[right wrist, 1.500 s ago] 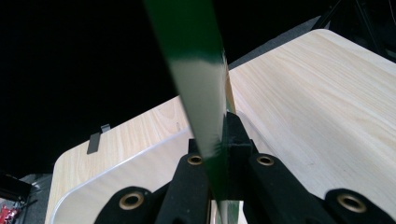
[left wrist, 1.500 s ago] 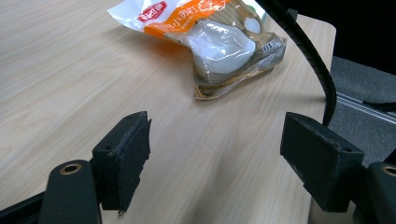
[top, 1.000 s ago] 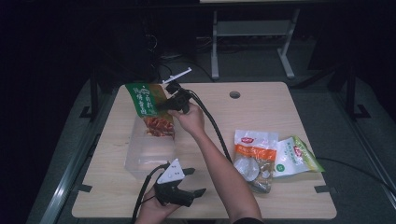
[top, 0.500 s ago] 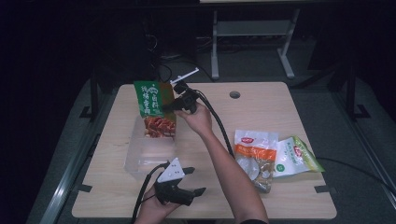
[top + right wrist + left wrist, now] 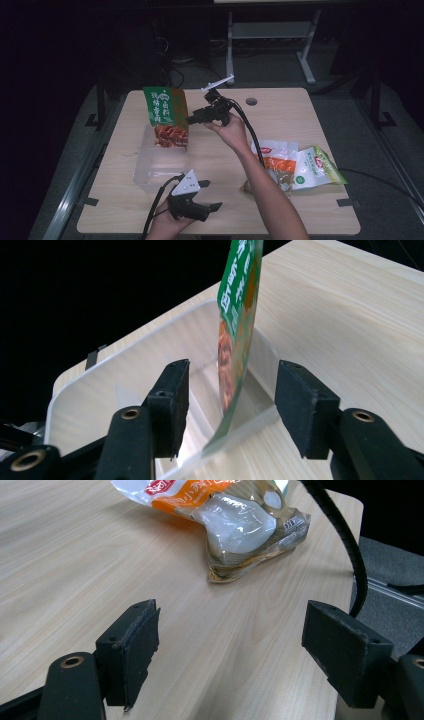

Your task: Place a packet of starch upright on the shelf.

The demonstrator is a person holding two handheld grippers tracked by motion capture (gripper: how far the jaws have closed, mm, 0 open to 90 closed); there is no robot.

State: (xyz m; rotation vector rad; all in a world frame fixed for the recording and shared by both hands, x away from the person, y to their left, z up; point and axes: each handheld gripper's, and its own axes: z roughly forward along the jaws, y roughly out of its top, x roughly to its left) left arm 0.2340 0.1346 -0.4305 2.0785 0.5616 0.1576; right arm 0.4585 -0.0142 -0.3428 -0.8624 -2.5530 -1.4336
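Green snack pouch [image 5: 235, 335] between open right claw [image 5: 227, 405]

The right tool [image 5: 227, 407] is holding its two black jaws apart, having just been opening them. The green snack packet [image 5: 239, 335] is standing edge-on between them, clear of both pads, its lower end sitting inside the clear plastic box [image 5: 125, 370]. The box is resting on the pale wooden bench [image 5: 350, 315].

1. A light wooden table [image 5: 310, 115] with a round cable hole [image 5: 251, 101] is seen, brightly lit.
2. Grey floor [image 5: 385, 150] is laid around it.
3. A white metal frame [image 5: 265, 35] is set behind, in darkness.
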